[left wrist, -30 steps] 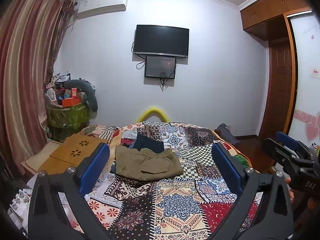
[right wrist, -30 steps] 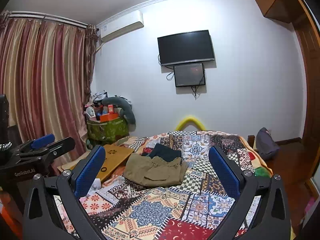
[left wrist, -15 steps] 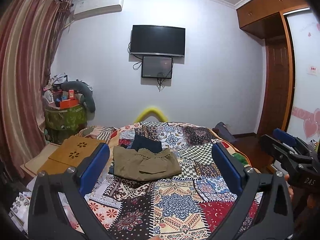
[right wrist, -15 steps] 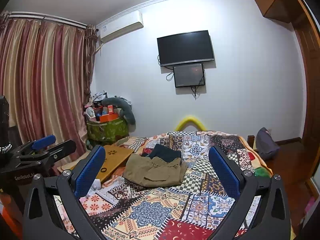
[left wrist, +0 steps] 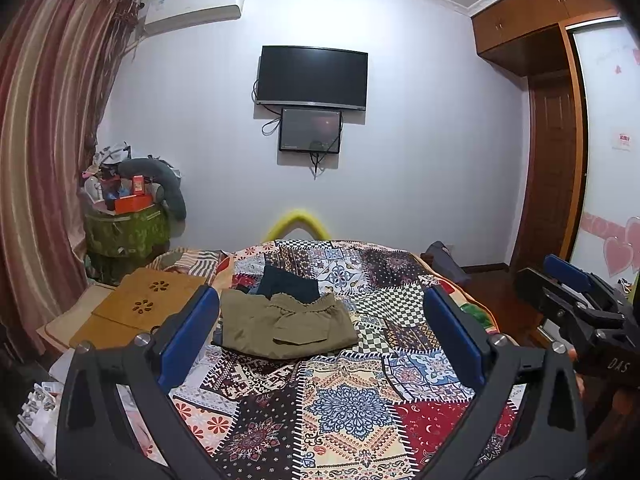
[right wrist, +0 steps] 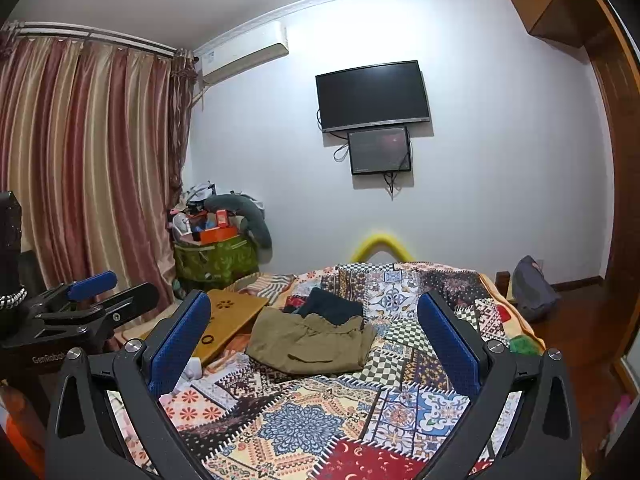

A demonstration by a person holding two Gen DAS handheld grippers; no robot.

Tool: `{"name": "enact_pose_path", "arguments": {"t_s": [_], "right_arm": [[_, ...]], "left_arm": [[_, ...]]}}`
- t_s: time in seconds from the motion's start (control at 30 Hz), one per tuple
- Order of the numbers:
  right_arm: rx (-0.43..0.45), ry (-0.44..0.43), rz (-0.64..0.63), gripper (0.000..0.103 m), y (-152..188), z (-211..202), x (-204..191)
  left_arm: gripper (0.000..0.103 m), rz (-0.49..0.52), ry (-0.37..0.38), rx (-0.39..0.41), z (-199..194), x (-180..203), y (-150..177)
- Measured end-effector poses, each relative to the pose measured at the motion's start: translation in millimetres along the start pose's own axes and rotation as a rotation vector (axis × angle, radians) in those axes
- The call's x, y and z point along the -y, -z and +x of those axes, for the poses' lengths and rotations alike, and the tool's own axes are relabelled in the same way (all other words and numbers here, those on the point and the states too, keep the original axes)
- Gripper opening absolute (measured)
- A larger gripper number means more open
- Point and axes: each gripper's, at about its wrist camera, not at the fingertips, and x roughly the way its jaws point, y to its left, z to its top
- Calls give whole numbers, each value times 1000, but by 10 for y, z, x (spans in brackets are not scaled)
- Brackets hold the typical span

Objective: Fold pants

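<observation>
Olive-khaki pants (left wrist: 286, 328) lie folded in a flat stack on the patchwork bedspread (left wrist: 344, 404), waistband toward the far side; they also show in the right wrist view (right wrist: 310, 346). A dark navy garment (left wrist: 288, 285) lies just behind them. My left gripper (left wrist: 320, 332) is open and empty, held above the near part of the bed, well short of the pants. My right gripper (right wrist: 314, 340) is open and empty too, at a similar distance. Each gripper shows at the edge of the other's view.
A wooden lap desk (left wrist: 140, 306) lies on the bed's left side. A green bin piled with clutter (left wrist: 126, 232) stands by the curtains (left wrist: 44, 160). A TV (left wrist: 312, 78) hangs on the far wall. A wardrobe and door (left wrist: 556, 168) are at right, and a grey bag (right wrist: 534, 288) on the floor.
The left wrist view has shifted slightly, so the scene sits a little lower and to the left. The pants lie as before and both grippers stay open.
</observation>
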Motion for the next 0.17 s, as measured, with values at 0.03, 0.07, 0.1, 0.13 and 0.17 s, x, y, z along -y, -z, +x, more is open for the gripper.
{"name": "enact_pose_path", "arguments": {"t_s": [0.03,0.07,0.1,0.13,0.17], "right_arm": [[-1,1,1,103,2,7,3],[-4,3,2,103,7,19,10],[-6,3,3,103,14,29,15],[-10,4,5,103,18,47,26],[-12,4,6,103,25,57,23]], "left_arm": [[103,-1,0,-2,10,-5,0],[103,-2,0,-6,26,-13,4],[103,-2,1,-12,54,-18,13],[103,-2,1,-17,76,-24,16],[103,0,0,-22,100,-21,24]]}}
